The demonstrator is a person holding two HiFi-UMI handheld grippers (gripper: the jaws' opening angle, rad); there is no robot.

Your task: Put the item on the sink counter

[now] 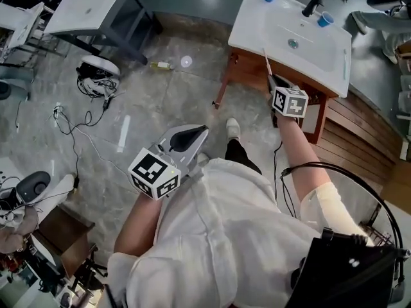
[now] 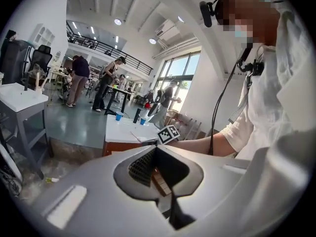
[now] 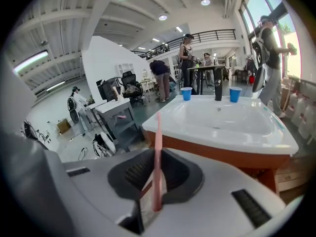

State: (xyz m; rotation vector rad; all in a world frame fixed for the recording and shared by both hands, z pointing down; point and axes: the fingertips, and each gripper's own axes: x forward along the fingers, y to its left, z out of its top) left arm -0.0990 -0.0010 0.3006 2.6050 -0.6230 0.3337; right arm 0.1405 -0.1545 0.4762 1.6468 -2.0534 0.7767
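I see a big open lab hall. The white sink counter on its wooden stand sits free on a marbled floor, with a second basin stand at the far left. Loose cables trail over the floor on the left. A railed mezzanine, tall windows, an office chair and people standing at tables fill the far end.
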